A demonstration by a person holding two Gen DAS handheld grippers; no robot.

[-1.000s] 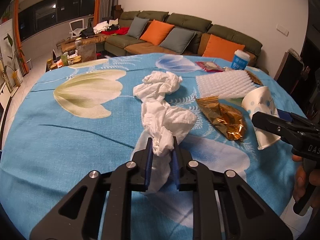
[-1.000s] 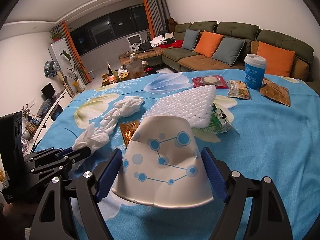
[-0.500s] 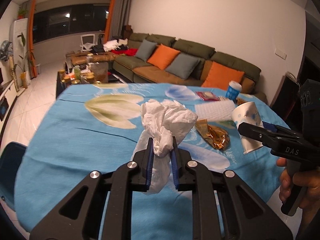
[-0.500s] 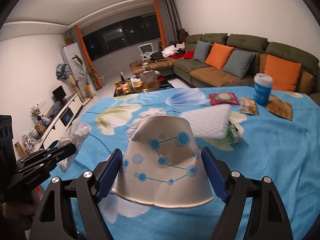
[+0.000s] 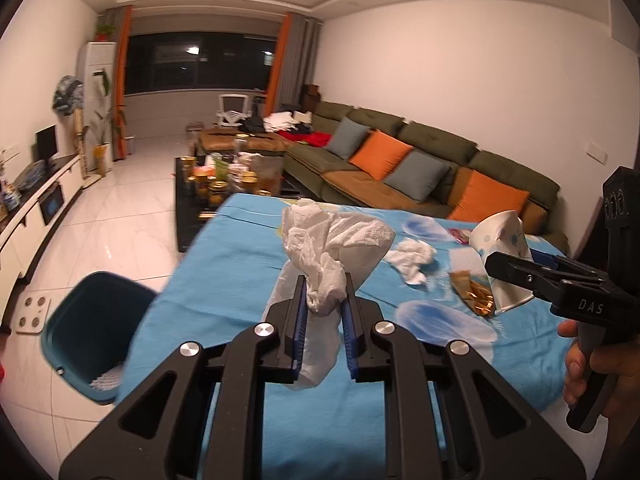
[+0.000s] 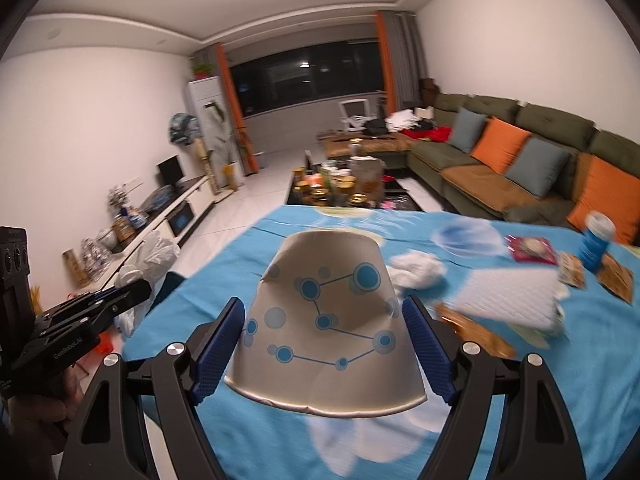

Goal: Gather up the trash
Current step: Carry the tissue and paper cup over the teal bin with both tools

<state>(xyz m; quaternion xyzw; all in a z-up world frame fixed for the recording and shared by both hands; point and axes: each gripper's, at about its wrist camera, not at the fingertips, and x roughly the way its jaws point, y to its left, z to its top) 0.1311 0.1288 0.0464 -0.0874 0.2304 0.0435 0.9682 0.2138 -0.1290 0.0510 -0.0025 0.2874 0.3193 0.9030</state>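
Trash lifted in both grippers

Tissue sits pinched between the narrow blue pads of my left hand-held gripper, raised above the bench, its tail drooping below the pads. My right hand-held gripper is spread wide around a crushed paper cup, base pointing away, rim toward the camera, also off the bench. On the bench beyond the cup lie another tissue wad, a gold wrapper and a white foam sheet. A teal bin stands on the floor just beside the bench's left edge, something white in its bottom.
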